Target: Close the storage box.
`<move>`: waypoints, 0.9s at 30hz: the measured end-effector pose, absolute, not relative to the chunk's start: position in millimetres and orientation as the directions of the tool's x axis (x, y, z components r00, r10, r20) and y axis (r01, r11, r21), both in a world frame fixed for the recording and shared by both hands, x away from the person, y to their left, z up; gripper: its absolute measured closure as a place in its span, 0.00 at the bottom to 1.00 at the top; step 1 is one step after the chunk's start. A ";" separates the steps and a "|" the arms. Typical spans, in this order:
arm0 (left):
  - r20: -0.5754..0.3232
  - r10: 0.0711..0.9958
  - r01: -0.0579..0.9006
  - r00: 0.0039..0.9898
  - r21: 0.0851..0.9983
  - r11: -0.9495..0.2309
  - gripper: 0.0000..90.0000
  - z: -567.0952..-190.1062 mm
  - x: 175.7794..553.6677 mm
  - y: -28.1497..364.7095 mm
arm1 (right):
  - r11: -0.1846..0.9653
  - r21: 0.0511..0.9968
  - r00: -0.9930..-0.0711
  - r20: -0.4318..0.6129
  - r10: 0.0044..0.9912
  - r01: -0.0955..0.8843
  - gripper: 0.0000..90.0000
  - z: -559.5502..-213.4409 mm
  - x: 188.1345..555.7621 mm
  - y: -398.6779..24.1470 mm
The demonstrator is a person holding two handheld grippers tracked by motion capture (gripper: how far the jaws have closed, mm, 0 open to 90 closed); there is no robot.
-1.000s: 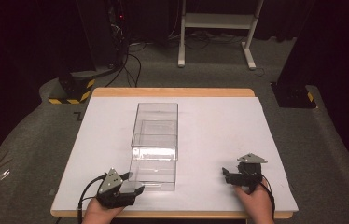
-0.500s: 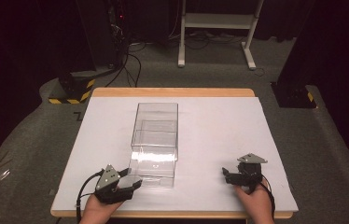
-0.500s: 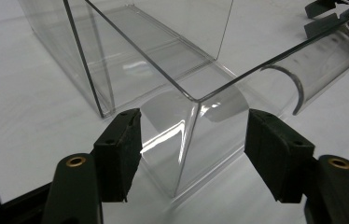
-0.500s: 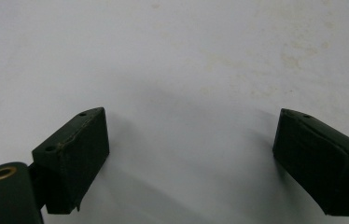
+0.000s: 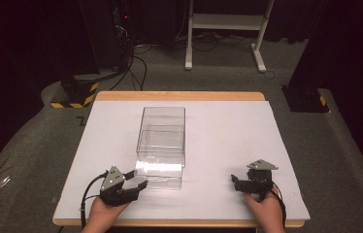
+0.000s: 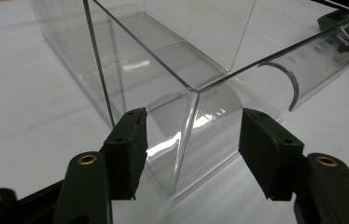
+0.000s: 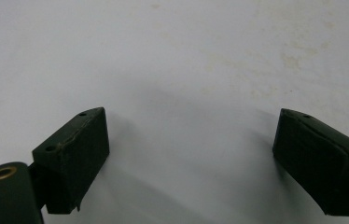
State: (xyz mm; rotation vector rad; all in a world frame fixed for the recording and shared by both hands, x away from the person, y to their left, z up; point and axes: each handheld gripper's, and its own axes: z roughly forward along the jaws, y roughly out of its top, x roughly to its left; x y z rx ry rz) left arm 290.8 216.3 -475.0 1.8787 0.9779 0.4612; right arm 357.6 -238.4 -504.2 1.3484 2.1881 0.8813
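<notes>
Since we hold both grippers near the table's front edge | clear box (image 5: pixel 161 145) mid-table, left gripper (image 6: pixel 191 140) gaping around its near corner, right gripper (image 5: pixel 238 183) gaping over bare table (image 7: pixel 172 56) | likely light, rigid, slick, crackable: pinch one thin wall gently.

The box (image 5: pixel 161 145) stands mid-surface (image 5: pixel 228 131), with the left claw (image 5: pixel 138 182) just beside its near left corner and the right claw (image 5: pixel 234 183) well apart at its right.
</notes>
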 end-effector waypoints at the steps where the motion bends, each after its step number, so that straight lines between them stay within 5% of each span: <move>1: -0.081 0.789 0.433 0.609 0.868 -0.245 0.49 -474.8 292.0 216.2 | 0.328 0.704 -0.441 -0.024 0.897 0.630 0.12 -504.2 357.6 -238.4; 27: -0.034 0.823 0.412 0.567 0.877 -0.247 0.67 -469.5 310.3 214.7 | 0.328 0.704 -0.441 -0.024 0.897 0.630 0.12 -504.2 357.5 -238.5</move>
